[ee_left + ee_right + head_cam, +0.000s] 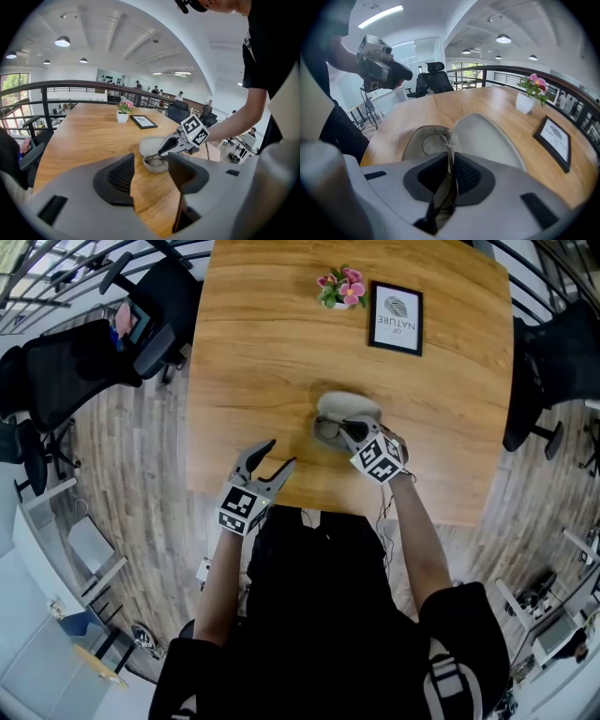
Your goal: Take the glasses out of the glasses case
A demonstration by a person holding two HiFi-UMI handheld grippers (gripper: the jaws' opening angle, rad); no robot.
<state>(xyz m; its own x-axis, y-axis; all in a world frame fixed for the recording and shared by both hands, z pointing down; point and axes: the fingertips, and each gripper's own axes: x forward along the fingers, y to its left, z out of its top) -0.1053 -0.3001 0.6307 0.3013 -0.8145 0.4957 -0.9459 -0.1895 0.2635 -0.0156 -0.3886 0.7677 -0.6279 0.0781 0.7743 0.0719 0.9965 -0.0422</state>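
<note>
Under the right gripper, at the centre of the head view, most of the glasses were covered, and only one dark lens showed just left of its jaws. Its own view settled the grip: the jaws were clamped together on the thin metal frame of the glasses, which ran up between the pads. The lower end of that frame was a dark blur close to the camera. One lens ring hung over the base of the open glasses case, but whether it touched the base could not be told. The gripper's grey body hid the near part of the case.

The left gripper stood to the lower left of the case and clear of it, jaws apart with nothing between them. In its own view its body blocked the wood just below. The person's dark torso covered the middle of the table's near edge, and the far edge of the table was cut off at the top of the frame.

The case lay close to that near edge. Bare wood spread to its left and above it, up to a small flower pot and a framed print side by side near the top. Black chairs stood off both sides
</note>
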